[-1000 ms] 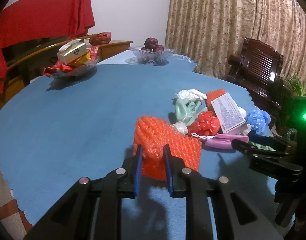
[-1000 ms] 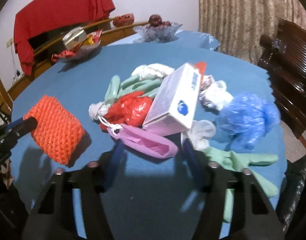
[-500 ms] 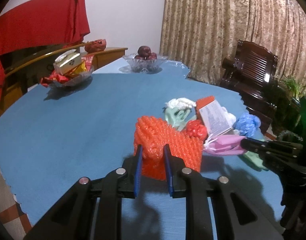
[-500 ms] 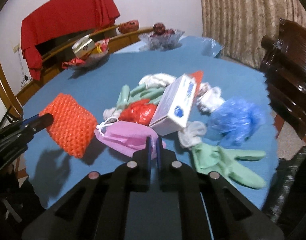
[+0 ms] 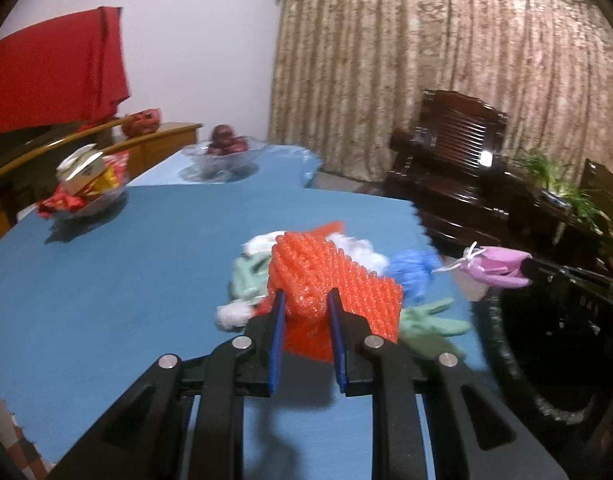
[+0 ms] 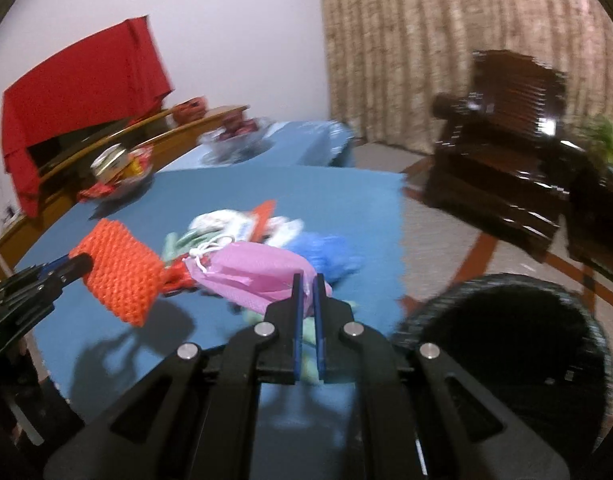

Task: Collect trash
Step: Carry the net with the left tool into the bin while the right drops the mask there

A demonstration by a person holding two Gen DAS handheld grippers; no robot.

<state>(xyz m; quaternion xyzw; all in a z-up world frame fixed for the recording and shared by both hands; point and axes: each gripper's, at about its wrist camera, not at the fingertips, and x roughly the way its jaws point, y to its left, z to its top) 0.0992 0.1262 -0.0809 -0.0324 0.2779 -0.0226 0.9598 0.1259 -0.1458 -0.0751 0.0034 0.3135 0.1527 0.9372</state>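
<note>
Both loads up, bin next

Left tongs [image 5: 304,300] pinch the orange foam net [image 5: 334,280], right tongs [image 6: 307,284] clamp the pink pouch [image 6: 258,276]; we'd centre over the black bin [image 6: 506,344] before releasing.

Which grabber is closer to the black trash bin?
Right. The right gripper holds the pink bag beside the bin; the left gripper is farther, over the table.

My left wrist camera looks forward along its fingers across the blue table [image 5: 106,280], close over the trash pile at frame centre. My right wrist camera faces likewise from further right. Both views share the table, curtain [image 5: 446,80], dark chair [image 6: 506,152] and black bin [image 6: 506,340] at lower right.
</note>
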